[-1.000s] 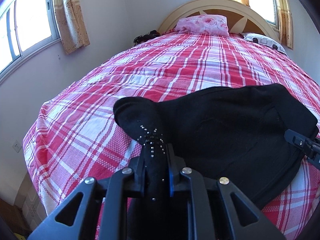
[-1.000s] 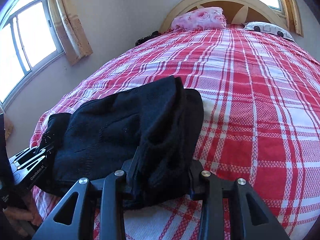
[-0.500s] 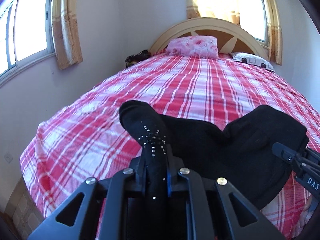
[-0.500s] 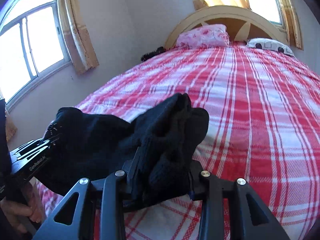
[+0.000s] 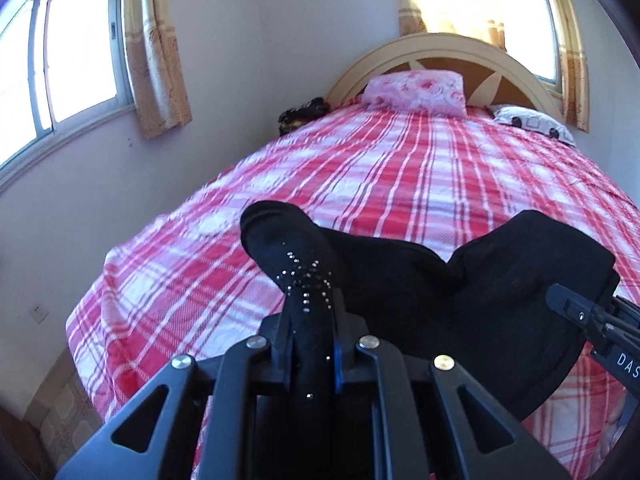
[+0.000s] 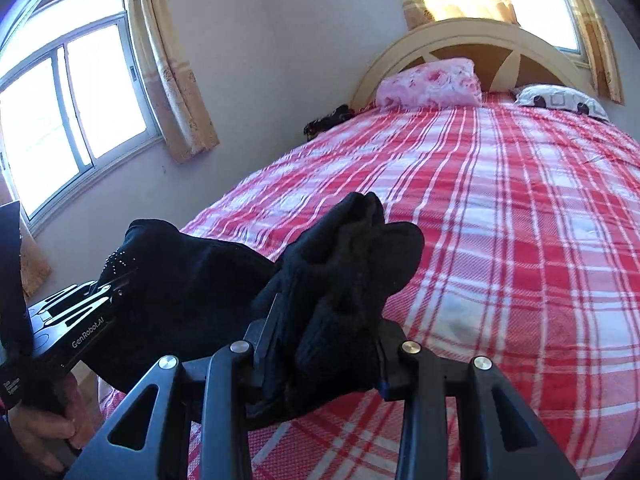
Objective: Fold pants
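The black pants (image 5: 420,280) hang between my two grippers above the near end of the bed. My left gripper (image 5: 312,332) is shut on one corner of the pants, the one with small silver studs (image 5: 306,276). My right gripper (image 6: 324,336) is shut on a thick bunch of the pants (image 6: 352,256) at the other corner. The cloth sags in the middle between them. In the right wrist view the left gripper (image 6: 80,312) shows at the left, held by a hand. In the left wrist view the right gripper (image 5: 592,320) shows at the right edge.
The bed has a red and white plaid cover (image 5: 420,168) and a cream arched headboard (image 5: 440,52). A pink floral pillow (image 5: 416,88) and a white patterned pillow (image 5: 532,122) lie at its head. A dark bundle (image 5: 300,114) sits by the wall. Windows with curtains (image 6: 176,64) are on the left.
Both grippers have lifted the pants off the bed cover and tilted upward. The cloth, flat on the bed a second ago, now sags between them.
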The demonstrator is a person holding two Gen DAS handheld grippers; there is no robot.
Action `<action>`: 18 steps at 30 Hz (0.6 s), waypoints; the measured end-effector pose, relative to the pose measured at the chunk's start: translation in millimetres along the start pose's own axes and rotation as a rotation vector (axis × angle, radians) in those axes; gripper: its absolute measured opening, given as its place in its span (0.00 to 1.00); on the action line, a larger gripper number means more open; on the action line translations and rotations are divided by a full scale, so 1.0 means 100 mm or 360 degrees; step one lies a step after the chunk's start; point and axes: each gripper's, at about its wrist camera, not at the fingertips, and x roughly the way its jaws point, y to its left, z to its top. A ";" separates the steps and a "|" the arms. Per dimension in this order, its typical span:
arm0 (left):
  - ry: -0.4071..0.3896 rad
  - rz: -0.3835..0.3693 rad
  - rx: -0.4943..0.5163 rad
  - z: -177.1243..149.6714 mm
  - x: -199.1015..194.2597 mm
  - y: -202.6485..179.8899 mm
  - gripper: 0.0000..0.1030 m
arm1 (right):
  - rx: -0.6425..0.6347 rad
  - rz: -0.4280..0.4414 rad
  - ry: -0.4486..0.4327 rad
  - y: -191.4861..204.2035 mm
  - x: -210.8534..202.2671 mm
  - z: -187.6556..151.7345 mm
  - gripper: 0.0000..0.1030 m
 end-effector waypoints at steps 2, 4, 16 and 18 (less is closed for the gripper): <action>0.0071 0.0013 -0.0014 -0.10 0.13 0.02 0.14 | -0.0016 -0.0029 0.0075 0.01 0.14 -0.06 0.36; 0.0124 0.0037 -0.0012 -0.20 0.23 0.02 0.14 | -0.0027 -0.0074 0.0142 -0.01 0.24 -0.13 0.36; 0.0244 0.0075 0.0025 -0.40 0.42 0.05 0.32 | -0.0016 -0.0149 0.0296 -0.12 0.41 -0.34 0.40; 0.0248 0.0139 0.0051 -0.40 0.41 0.07 0.65 | 0.0021 -0.0134 0.0305 -0.17 0.43 -0.35 0.46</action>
